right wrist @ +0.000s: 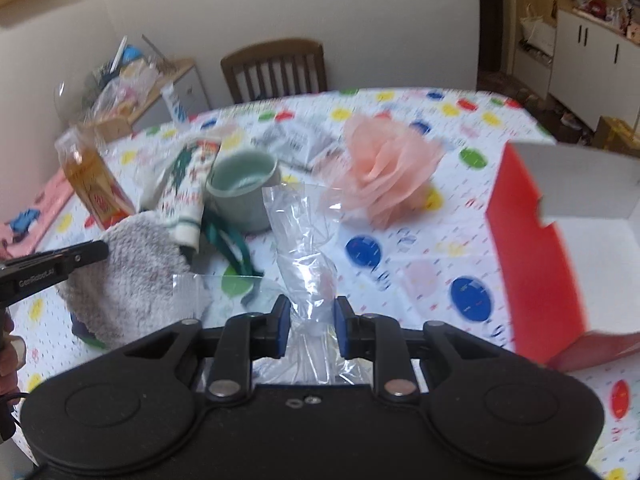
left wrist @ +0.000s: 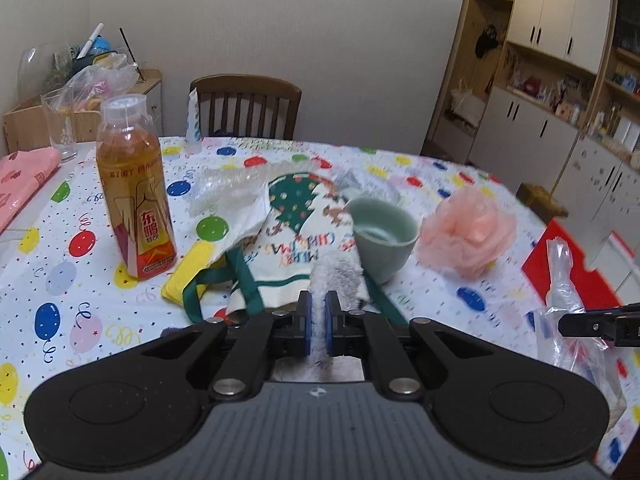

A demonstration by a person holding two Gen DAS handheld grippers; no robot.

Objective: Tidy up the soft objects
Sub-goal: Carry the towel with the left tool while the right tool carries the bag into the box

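The left tool [left wrist: 316,330] was pinched tight on an edge of the grey fluffy towel [right wrist: 132,276], its blue pads [left wrist: 306,328] nearly meeting through the pile; gripping a thin edge like that looked chosen so the limp cloth would hang free of the counter [left wrist: 100,300] instead of dragging the clutter with it. In the right view the towel draped from that tool beside the Christmas tote bag [left wrist: 296,224], whose green straps [right wrist: 228,240] trailed out next to it.

The right tool [right wrist: 310,326] had its jaws drawn in around the gathered neck of a clear plastic bag [right wrist: 304,236], the film crumpled between the pads, which were not fully together. Taking it at the bunched part seemed sensible, since loose film would slip.

Further out stood a green cup [right wrist: 244,188], just behind the towel and bag, and a tea bottle [left wrist: 134,196], both hard things likely to be left alone. The pink mesh pouf [right wrist: 386,168] lay apart, not yet collected. The red box [right wrist: 536,248] stood open at the right, probably the destination for all 3 soft pieces.
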